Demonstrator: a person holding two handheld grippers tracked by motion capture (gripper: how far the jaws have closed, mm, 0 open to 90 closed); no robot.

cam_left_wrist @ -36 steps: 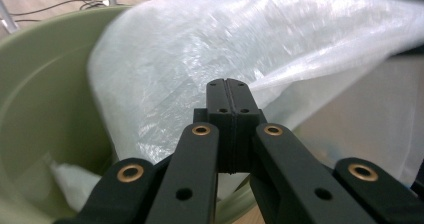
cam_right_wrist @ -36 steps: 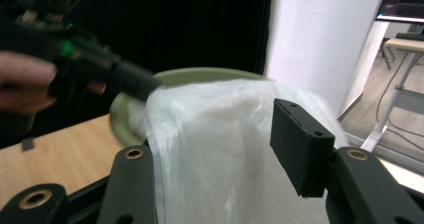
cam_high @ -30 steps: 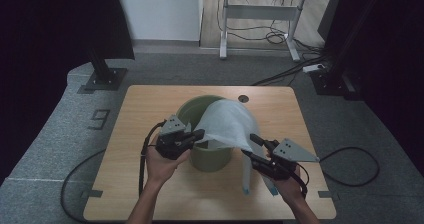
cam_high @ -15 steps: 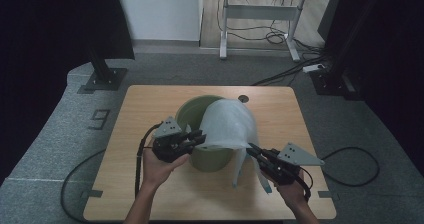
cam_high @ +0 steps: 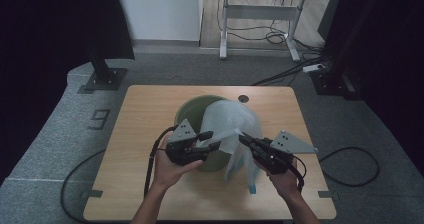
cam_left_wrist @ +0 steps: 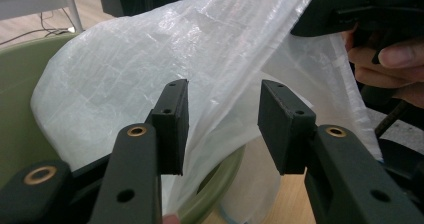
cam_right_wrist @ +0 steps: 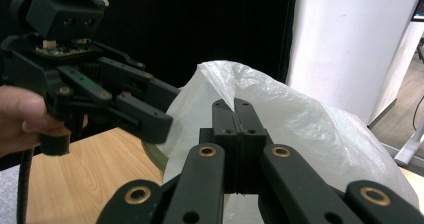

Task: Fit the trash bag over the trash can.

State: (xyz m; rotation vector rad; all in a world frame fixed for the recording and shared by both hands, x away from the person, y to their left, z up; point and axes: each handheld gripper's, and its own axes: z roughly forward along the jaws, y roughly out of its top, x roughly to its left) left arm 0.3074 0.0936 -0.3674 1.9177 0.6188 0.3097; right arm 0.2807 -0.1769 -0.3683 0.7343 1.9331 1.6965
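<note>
Green bucket [cam_high: 192,115] near the middle of the tabletop [cam_high: 145,114], a little toward the near edge; white plastic bag [cam_high: 230,121] draped over its rim on the right-hand side, part inside, part hanging down outside toward the near right corner; blue strip at the hanging end, low by the tabletop.

Left gripper [cam_high: 212,140] just beside the near rim of the bucket, level, pointing right; jaws about half apart, just been opening; in the left gripper view [cam_left_wrist: 220,129] a fold of the bag between the pads, not pressed by either one; nothing gripped.

Right gripper [cam_high: 243,138] at the right of the bucket, pointing left and up; in the right gripper view [cam_right_wrist: 235,116] jaws pressed tight together, pinching a thin edge of the bag at the tips; bag lifted into a peak there.

Both gripper tips near each other, apart, with the bag between.
</note>
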